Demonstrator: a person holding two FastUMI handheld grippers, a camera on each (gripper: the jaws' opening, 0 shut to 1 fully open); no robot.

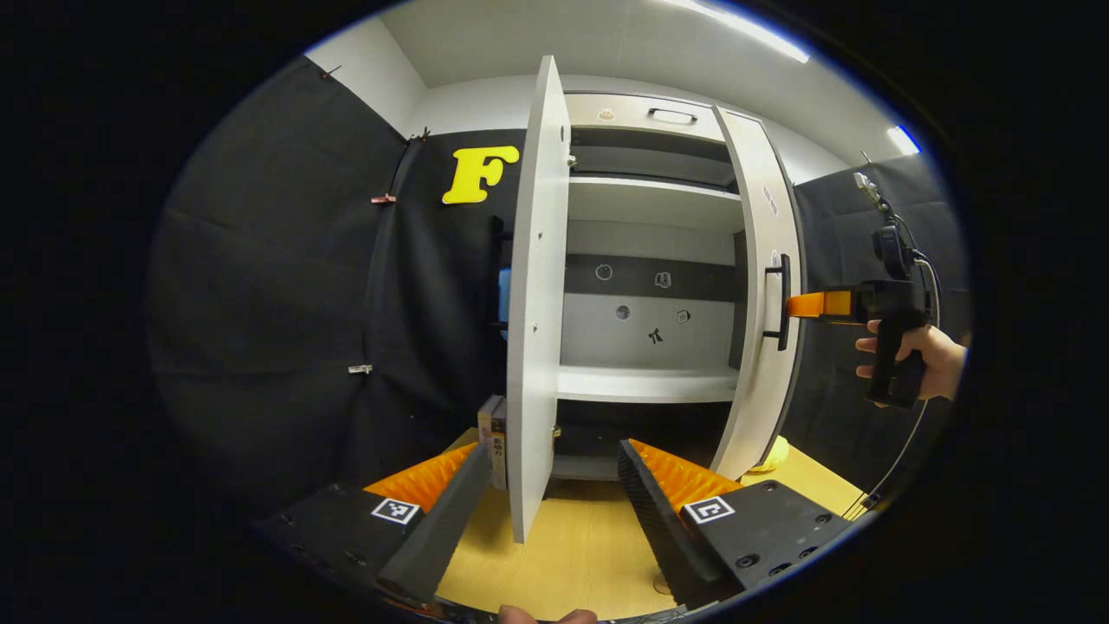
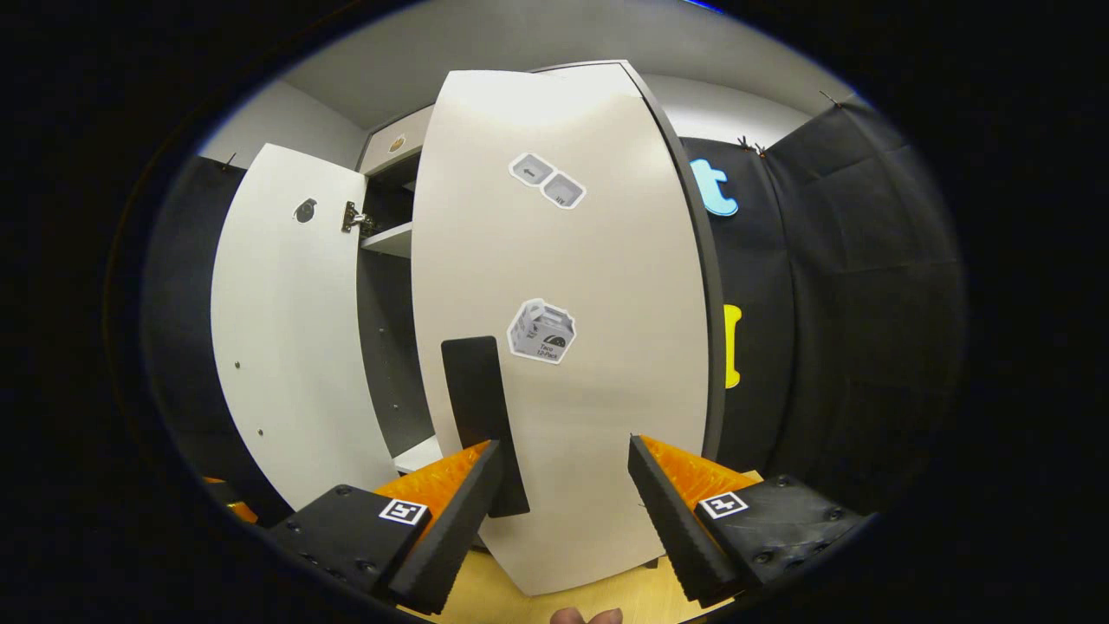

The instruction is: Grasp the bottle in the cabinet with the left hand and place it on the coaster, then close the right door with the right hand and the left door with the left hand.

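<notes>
Landmark: the cabinet (image 1: 645,381), a pale unit with open shelves standing on a wooden tabletop (image 1: 580,555); every place below is given relative to it.

Left door (image 1: 535,303): swung wide open, seen nearly edge-on in the left gripper view, its lower corner hanging over the tabletop in front of the cabinet. In the right gripper view it stands left of the right door, with a hinge near its top.

Right door (image 2: 563,329): partly open, angled out from the cabinet's right side. Its dark handle (image 1: 780,302) faces outward; stickers mark its face.

Left gripper (image 1: 554,511): in front of the cabinet, low over the tabletop, its fingers spread wide with the left door's bottom edge between them, apart from both. It holds nothing.

Right gripper (image 2: 563,511): close up to the outer face of the right door, fingers spread wide and empty, the handle rising just above its left finger. In the left gripper view it sits at the door's right, its tip at or just beside the handle, and a hand (image 1: 914,360) holds its grip.

Bottle: I cannot tell where it is; the visible cabinet shelves are bare.

Coaster: I cannot pick it out with certainty.

Small box (image 1: 492,438): upright on the tabletop, just left of the left door's lower part.

Yellow object (image 1: 774,453): low on the tabletop, at the right door's foot, partly hidden.
</notes>
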